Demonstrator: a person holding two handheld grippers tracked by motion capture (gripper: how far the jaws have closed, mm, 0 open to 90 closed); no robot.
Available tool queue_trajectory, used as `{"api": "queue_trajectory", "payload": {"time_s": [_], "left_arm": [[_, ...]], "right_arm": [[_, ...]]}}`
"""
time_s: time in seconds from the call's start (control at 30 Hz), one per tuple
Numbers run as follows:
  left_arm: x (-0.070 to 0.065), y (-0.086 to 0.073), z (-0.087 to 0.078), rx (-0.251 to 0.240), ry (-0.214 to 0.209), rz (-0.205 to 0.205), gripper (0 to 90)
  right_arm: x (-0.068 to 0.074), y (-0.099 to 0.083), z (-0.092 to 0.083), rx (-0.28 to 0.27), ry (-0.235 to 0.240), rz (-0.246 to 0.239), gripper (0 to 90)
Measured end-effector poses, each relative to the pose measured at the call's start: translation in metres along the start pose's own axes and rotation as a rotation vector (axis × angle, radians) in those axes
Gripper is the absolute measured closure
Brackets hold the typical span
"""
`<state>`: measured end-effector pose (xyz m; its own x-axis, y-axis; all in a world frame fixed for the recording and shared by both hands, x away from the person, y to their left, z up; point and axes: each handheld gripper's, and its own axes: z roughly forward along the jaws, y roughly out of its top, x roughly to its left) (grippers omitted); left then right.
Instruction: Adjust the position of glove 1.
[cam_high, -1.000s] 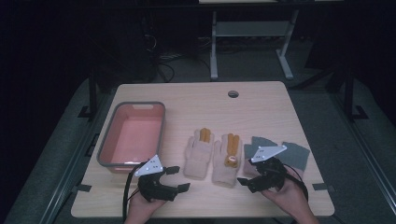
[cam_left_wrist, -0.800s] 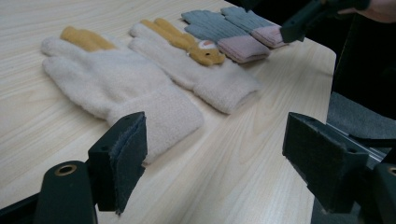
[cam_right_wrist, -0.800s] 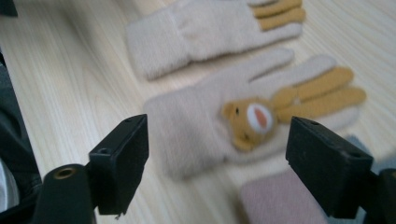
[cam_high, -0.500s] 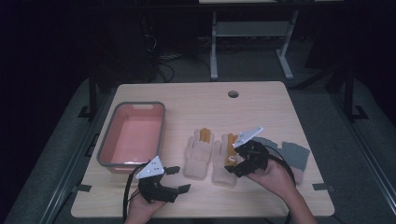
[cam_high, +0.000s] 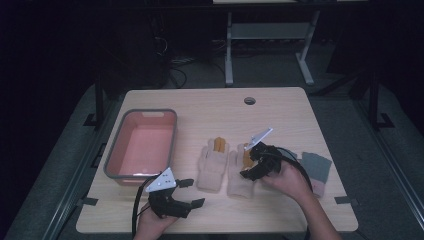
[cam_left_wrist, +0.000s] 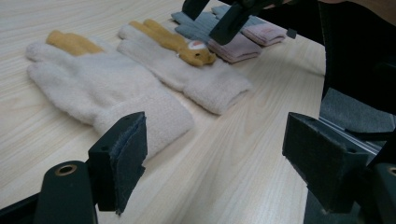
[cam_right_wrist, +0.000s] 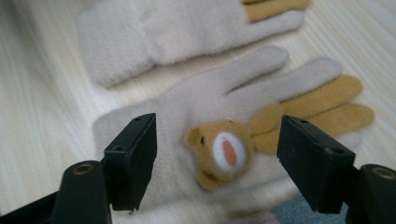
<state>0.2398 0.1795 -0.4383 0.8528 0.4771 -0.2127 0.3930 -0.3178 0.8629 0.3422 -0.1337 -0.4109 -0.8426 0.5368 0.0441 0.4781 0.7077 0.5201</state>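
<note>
The wooden table (cam_high: 210, 105) takes up the middle of the high view, with a small round hole (cam_high: 249, 101) near its far edge. On its left part stands the pink tub (cam_high: 141, 143) with a grey rim, nothing visible inside it. At the centre of the table lie two cream gloves flat, side by side and just apart, cuffs toward the bottom of the frame: the left glove (cam_high: 212, 164) with mustard fingers, and the right glove (cam_high: 240, 175), which bears a small brown bear face (cam_right_wrist: 219, 151) on its back, seen at the centre of the right gripper view. At the right of the table lies a grey glove (cam_high: 316, 166) with a pink cuff, well apart from the tub. The right gripper (cam_high: 254, 162) hangs over the right glove, its jaws standing wide on either side of the bear face with the pads clear of the fabric; they have just been closing a little, with the glove beneath them rather than gripped. The left gripper (cam_high: 192, 192) rests at the lower left of the table, near the tub's front corner, its jaws spread with only bare tabletop between them and the left glove's cuff (cam_left_wrist: 149, 116) just beyond.
</note>
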Motion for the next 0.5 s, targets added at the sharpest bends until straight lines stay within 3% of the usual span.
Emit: {"api": "queue_trajectory", "payload": {"time_s": [0.2,0.4,0.5], "left_arm": [[-0.001,-0.001,0.002,0.010,-0.004,0.006,21.8],[0.002,0.000,-0.004,-0.011,0.013,-0.003,21.6],[0.004,0.000,-0.004,-0.018,0.011,-0.010,21.7]], "right_arm": [[-0.002,0.002,0.018,0.072,-0.003,-0.005,38.0],[-0.001,0.001,0.031,0.140,-0.015,-0.023,44.4],[-0.001,0.000,0.034,0.134,-0.031,-0.016,46.6]]}}
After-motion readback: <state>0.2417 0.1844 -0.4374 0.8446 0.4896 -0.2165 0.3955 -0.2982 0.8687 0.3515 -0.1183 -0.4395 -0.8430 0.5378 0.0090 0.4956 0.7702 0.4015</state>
